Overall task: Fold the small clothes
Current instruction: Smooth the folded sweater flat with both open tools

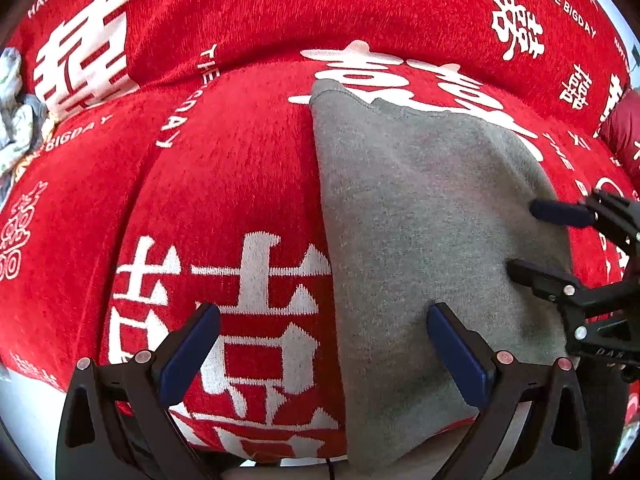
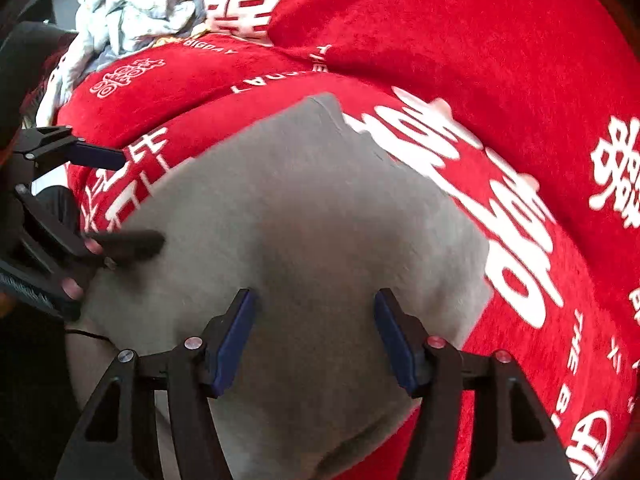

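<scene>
A grey knit garment lies folded in a long strip on a red cover with white characters; it also shows in the right wrist view. My left gripper is open and empty, its jaws straddling the garment's left edge near the front. My right gripper is open and empty above the garment's near end. The right gripper shows in the left wrist view at the garment's right edge. The left gripper shows in the right wrist view at the left edge.
A heap of pale printed clothes lies at the far left on the red cover; it also shows in the left wrist view. A dark red item sits at the far right.
</scene>
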A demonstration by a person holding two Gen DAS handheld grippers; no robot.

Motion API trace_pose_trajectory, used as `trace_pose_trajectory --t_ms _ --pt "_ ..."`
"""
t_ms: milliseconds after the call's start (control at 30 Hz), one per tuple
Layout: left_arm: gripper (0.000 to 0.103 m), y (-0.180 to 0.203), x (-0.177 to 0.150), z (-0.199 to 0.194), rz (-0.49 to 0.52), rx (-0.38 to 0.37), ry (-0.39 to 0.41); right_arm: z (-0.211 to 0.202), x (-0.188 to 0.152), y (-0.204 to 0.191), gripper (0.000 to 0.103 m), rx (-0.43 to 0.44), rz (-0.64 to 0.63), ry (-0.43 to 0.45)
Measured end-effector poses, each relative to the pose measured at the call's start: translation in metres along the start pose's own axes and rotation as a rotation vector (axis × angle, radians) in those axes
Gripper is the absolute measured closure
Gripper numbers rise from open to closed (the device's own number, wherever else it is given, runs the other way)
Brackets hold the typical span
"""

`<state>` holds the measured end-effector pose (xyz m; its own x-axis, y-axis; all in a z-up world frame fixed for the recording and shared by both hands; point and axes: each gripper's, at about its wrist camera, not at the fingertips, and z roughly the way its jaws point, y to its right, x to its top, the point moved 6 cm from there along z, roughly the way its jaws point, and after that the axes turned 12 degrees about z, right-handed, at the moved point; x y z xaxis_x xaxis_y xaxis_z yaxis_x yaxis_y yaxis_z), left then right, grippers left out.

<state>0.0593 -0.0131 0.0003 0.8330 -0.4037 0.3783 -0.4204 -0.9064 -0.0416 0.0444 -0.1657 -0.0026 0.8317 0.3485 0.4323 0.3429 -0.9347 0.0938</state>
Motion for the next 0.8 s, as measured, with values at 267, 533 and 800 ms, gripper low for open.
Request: trace_pose_trajectory --t_ms 267,533,800 --pt "0.0 -0.019 0.046 -0.012 -0.027 0.037 0.05 -0.017 0.004 0.012 0.037 -0.009 0.033 0.011" --pt "0.0 -0.018 0.084 0.04 0.048 0.163 -0.062 0.017 0.059 0.017 0.037 -0.011 0.064 -0.002" --pt "0.0 -0.015 0.087 0.05 0.058 0.171 -0.067 0.032 0.047 0.056 0.034 0.006 0.238 -0.04"
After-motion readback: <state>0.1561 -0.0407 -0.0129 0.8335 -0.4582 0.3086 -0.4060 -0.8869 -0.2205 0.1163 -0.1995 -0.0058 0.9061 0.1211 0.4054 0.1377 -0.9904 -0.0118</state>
